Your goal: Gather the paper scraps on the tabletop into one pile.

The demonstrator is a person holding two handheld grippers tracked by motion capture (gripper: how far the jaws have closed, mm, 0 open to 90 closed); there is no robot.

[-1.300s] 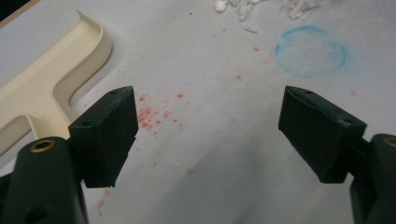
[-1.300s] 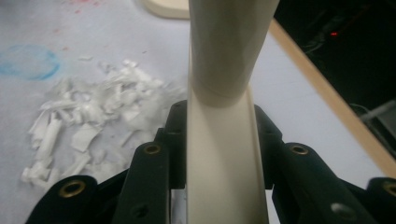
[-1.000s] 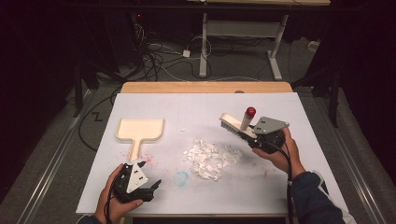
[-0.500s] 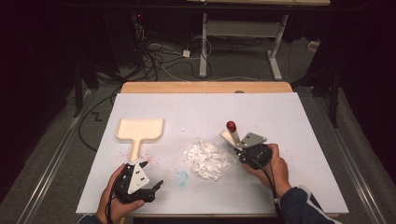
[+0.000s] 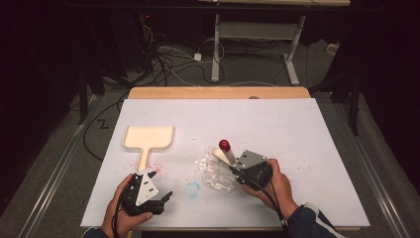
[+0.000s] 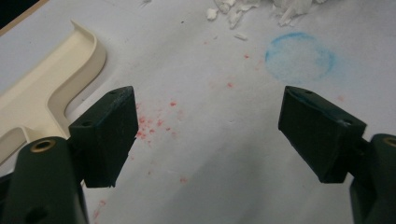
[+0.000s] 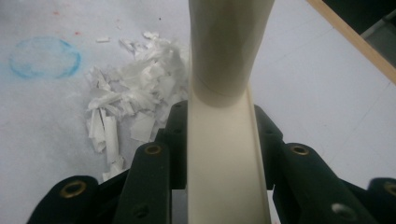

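Right gripper view: right gripper (image 7: 222, 126) is pinching the cream tool (image 7: 224, 56) by its channel-shaped handle, jaws pressed against both side walls and the handle running straight up between them. Brush or scraper, cannot tell which. High view: the tool is slanting up and away from the hand, its red cap (image 5: 224, 145) on top and its pale lower part touching the near edge of the shreds (image 5: 215, 173), mid-table, right of centre. The tool is looking like light, stiff plastic with smooth walls, so it is likely slipping or twisting if squeezed loosely. The best hold is probably low on the flat-sided channel, where the jaws are sitting now, not on the round part above. The shreds are thin, loose paper strips, near weightless, likely scattering or sticking under a fast push, so slow low strokes are looking safer. A blue ring (image 7: 44, 58) is marking the sheet just beside the pile. Left gripper (image 6: 208, 135) is hanging spread wide over the white table (image 5: 297, 129), nothing between the jaws, red specks below. The dustpan (image 5: 148, 138) is lying flat, well left of the pile and apart from both grippers. It is rigid and light, and its handle is pointing toward the left gripper, the obvious place to grab.
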